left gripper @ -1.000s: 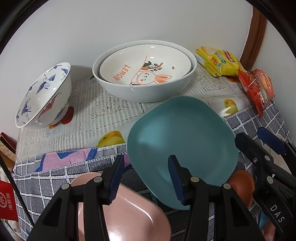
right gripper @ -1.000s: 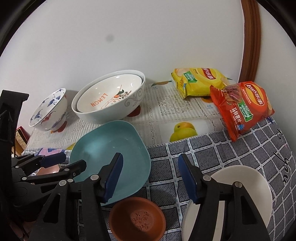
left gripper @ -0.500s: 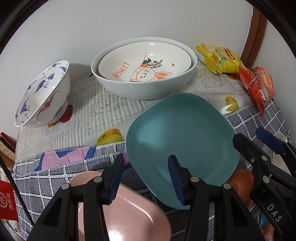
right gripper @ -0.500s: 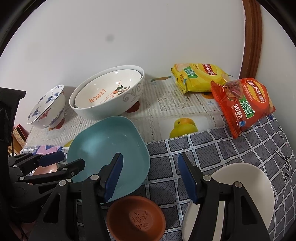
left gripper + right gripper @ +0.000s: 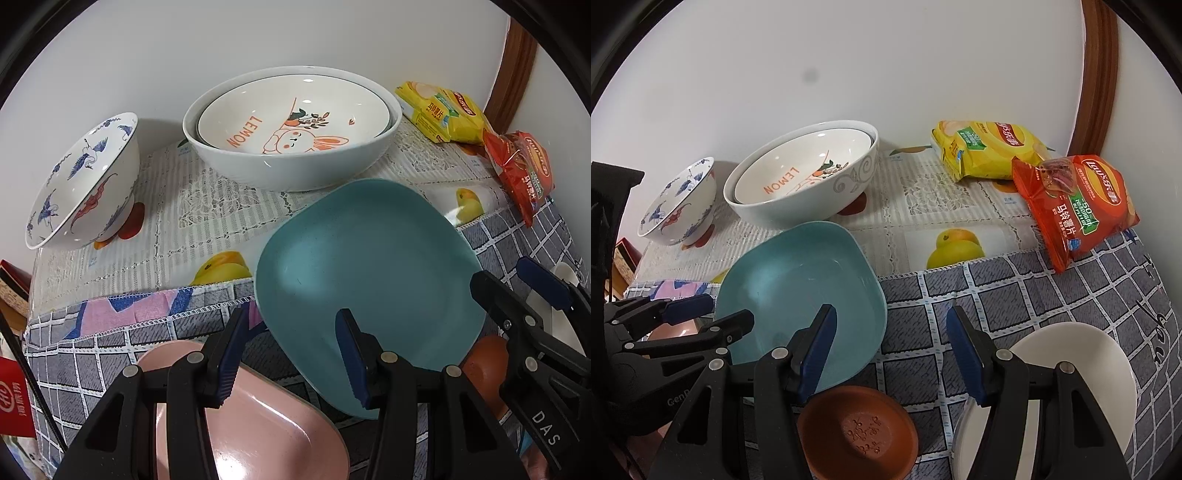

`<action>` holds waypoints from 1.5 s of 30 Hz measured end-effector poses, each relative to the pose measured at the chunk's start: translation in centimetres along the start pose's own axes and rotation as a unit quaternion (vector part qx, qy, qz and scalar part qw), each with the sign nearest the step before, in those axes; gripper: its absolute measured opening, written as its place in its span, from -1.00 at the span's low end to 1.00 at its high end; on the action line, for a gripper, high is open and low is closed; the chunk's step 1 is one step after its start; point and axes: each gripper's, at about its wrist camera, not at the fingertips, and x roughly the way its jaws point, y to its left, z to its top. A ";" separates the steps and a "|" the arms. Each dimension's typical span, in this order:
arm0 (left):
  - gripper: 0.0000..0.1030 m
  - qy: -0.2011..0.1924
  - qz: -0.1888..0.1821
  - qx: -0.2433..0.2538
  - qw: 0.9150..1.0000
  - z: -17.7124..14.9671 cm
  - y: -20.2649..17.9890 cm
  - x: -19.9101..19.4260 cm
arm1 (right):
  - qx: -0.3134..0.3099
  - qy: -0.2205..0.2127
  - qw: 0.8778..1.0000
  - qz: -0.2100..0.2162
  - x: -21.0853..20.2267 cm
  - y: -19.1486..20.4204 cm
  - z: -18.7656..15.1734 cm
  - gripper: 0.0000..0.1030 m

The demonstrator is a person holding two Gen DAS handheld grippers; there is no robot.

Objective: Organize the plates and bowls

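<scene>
Far left, a crane bowl (image 5: 83, 181) stands near the wall; beside it a lemon bowl (image 5: 291, 114) nests inside a white bowl (image 5: 295, 166). Near left, the left gripper (image 5: 291, 350) hangs spread and empty above a pink dish (image 5: 255, 435) and teal plate (image 5: 369, 280). The right gripper (image 5: 890, 350) is also spread and empty, a brown saucer (image 5: 860, 432) and white plate (image 5: 1089, 369) below it. Far right lie chip bags (image 5: 1075, 206).

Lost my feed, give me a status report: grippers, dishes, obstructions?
Left gripper and right gripper open, empty. Teal plate, pink plate, brown saucer, white plate unstacked below. Nothing in the way.
</scene>
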 end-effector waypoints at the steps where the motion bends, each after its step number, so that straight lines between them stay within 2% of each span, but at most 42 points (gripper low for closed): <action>1: -0.09 0.000 0.001 0.000 1.000 0.0 0.0 0.0 | 0.000 0.001 1.000 0.000 0.0 0.0 0.0 0.20; 12: -0.09 0.000 0.004 -0.025 1.000 0.3 1.9 0.0 | -0.009 0.002 1.000 0.002 0.3 0.5 -0.2 0.07; 24: -0.09 -0.002 -0.002 -0.025 1.000 0.3 1.8 0.3 | -0.023 -0.002 0.999 -0.024 1.2 1.8 -0.5 -0.10; 26: -0.09 -0.003 -0.004 -0.027 1.000 0.4 1.8 0.5 | -0.019 -0.005 0.999 -0.025 1.2 1.9 -0.6 -0.25; 30: -0.10 -0.006 -0.011 -0.031 0.999 0.5 1.8 0.5 | -0.021 -0.007 0.999 -0.035 1.3 1.9 -0.5 -0.33; 33: -0.43 0.000 -0.023 -0.038 0.999 0.6 1.9 0.7 | -0.018 -0.013 0.999 -0.045 1.5 1.8 -0.6 -0.47; 35: -0.67 0.004 -0.037 -0.043 0.998 0.6 2.1 0.8 | -0.013 -0.014 0.999 -0.049 1.6 1.5 -0.6 -0.65; 38: -0.77 -0.002 -0.034 -0.045 0.998 0.7 2.2 0.5 | -0.004 -0.016 0.999 -0.046 1.5 1.0 -0.6 -0.73; 41: -0.77 -0.008 -0.043 -0.060 0.997 0.8 2.8 0.2 | -0.003 -0.013 0.999 -0.043 1.5 0.9 -0.5 -0.69; 45: -0.77 0.003 -0.045 -0.065 0.997 0.9 3.0 0.8 | -0.008 -0.018 0.999 -0.049 1.2 1.1 -0.6 -0.66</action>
